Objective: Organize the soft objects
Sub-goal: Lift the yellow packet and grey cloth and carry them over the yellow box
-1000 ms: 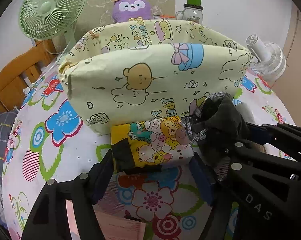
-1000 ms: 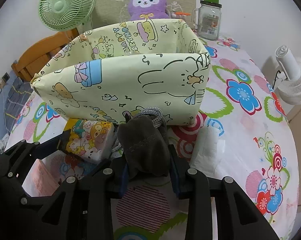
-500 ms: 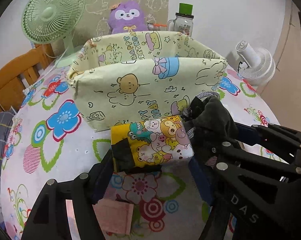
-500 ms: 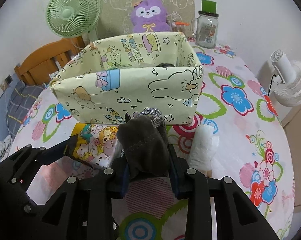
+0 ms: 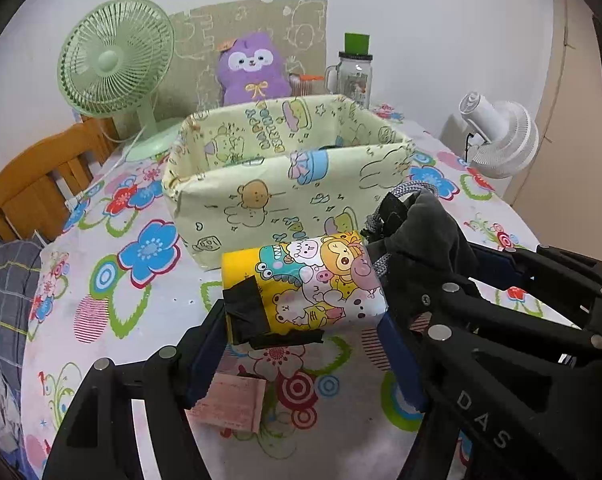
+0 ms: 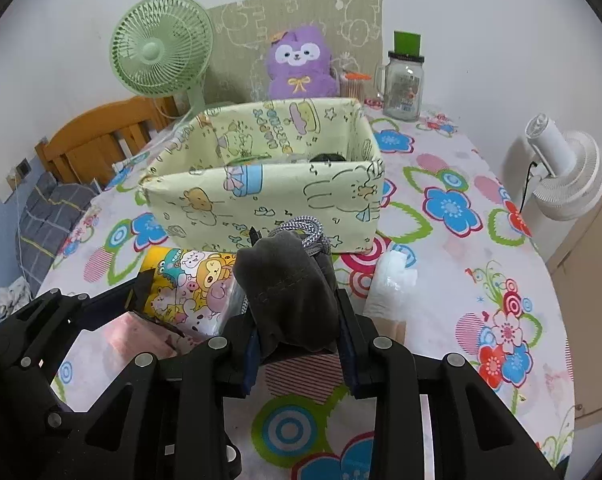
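Grey fabric makes up the drawstring pouch (image 6: pixel 291 294) clamped between the pads of the right gripper (image 6: pixel 299 344), its braided cord (image 6: pixel 309 232) looped at the top; the pouch's lower end is hidden behind the fingers. The left gripper (image 5: pixel 305 344) is closed on a yellow cartoon-print pack (image 5: pixel 305 286), pads pressing its two ends; a black flap at the pack's left end is hard to make out, and no wording on the pack can be read. Both held things hang above the table (image 6: pixel 461 288), just in front of the near wall of the pale-yellow fabric bin (image 6: pixel 269 184), and sit side by side, pouch to the right of the pack.

Inside the bin only a dark rounded shape and some clear wrapping peek over the near wall; what they are I cannot tell. The bin's inner back wall carries the print "HAPPY BIRTHDAY", seen upside down. On the right gripper's frame, in the left wrist view, the letters "DAS" show. A pink packet (image 5: pixel 231 402) lies on the floral cloth below the left gripper, partly hidden by its finger. A white soft pack (image 6: pixel 391 284) lies near the bin's right front corner.

Both grippers point slantwise down toward the table, fingers ahead toward the bin
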The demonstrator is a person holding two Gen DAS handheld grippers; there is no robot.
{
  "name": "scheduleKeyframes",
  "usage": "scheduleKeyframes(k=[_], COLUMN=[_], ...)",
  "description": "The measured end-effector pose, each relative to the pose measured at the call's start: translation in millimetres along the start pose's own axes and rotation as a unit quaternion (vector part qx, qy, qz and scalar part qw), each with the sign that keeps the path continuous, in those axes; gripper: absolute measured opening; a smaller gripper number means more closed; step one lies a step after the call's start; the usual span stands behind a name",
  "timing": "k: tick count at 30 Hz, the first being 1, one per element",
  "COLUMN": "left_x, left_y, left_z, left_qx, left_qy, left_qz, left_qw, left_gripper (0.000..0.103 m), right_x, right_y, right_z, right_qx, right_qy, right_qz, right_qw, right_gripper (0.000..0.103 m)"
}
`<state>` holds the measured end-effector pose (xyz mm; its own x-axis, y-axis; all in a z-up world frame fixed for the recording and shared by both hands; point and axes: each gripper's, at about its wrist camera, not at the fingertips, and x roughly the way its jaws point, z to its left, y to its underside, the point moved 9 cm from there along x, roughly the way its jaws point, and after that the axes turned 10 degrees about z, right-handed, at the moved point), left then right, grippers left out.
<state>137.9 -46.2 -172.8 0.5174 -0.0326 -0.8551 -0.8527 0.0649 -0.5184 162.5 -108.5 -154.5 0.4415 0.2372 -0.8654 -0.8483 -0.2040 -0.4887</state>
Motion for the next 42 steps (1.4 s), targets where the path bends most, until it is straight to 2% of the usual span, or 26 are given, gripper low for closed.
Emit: scheduleKeyframes(k=[22,42], left_x=[-49.3,-78.7], left_y=[-10.1,-43.3], left_z=[-15.6,-7.0], left_qx=[0.019,0.024], left_qy=[-0.009,-0.018], left_qz=[-0.039,-0.072], left_qw=[0.9990,0.9970], left_gripper=[0.075,0.075], right_x=[-52.2,-81.7], right_y=[-4.0,-43.0], right_z=[0.5,6.2], right_qx=[0.005,-0.011], right_qy=[0.003,0.010], right_qz=[-0.044,-0.075], right_qw=[0.999,0.997], right_gripper=[0.035,0.035])
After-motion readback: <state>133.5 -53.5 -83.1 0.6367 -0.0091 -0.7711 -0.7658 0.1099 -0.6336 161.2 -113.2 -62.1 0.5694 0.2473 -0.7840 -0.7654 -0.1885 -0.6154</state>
